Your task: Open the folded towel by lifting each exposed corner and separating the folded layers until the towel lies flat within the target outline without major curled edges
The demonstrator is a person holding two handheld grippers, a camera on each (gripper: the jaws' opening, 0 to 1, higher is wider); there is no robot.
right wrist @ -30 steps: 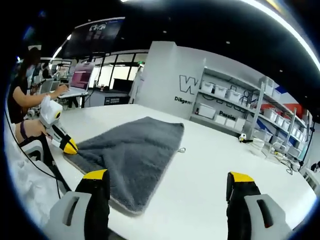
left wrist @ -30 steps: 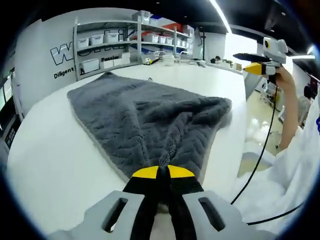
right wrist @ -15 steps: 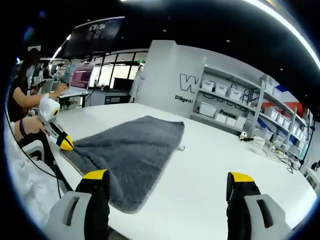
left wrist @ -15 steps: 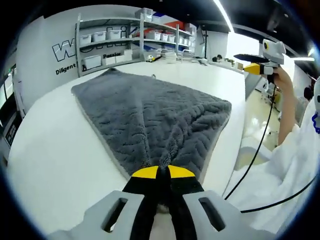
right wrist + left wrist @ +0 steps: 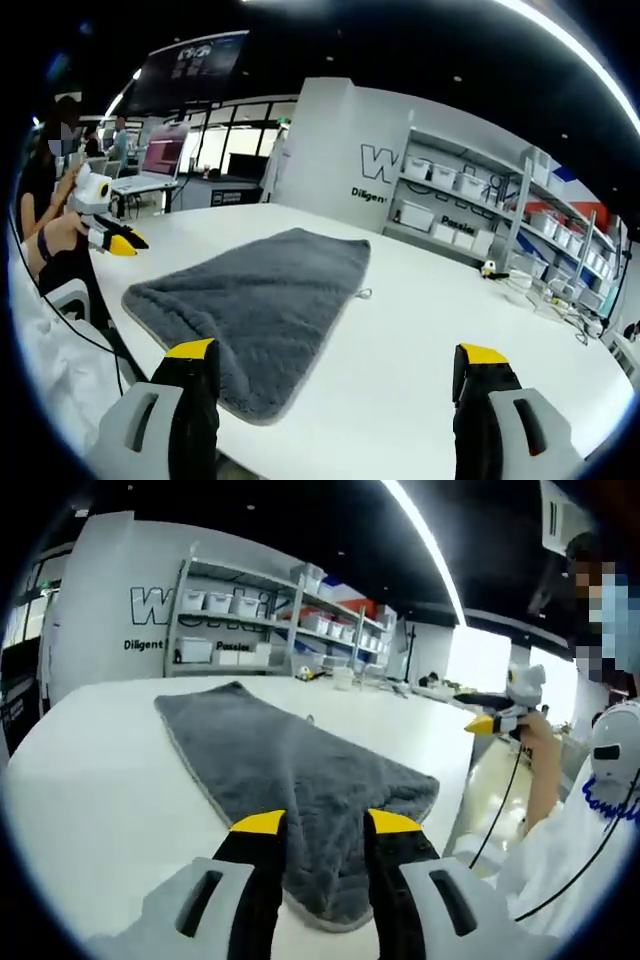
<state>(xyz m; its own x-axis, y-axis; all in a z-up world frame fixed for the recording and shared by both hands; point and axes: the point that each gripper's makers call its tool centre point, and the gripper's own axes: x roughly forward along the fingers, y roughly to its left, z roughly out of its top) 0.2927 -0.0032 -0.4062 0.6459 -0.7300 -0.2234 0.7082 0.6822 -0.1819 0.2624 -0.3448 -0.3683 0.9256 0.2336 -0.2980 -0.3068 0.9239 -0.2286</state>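
**Release check and flatness inspection**

My left gripper [image 5: 320,825] is spread and clear above the towel's near corner. My right gripper [image 5: 335,355] is spread wide, empty. The towel [image 5: 260,305] lies flat on the white table [image 5: 420,330]. I inspect each edge for curl before regrasping.

A: Where does the left gripper view look from?
B: Low at the towel's [image 5: 290,780] near end, facing the far shelves [image 5: 260,620].
A: And the right gripper view?
B: Higher, off to the right; both share the towel [image 5: 255,310] and table [image 5: 420,340].
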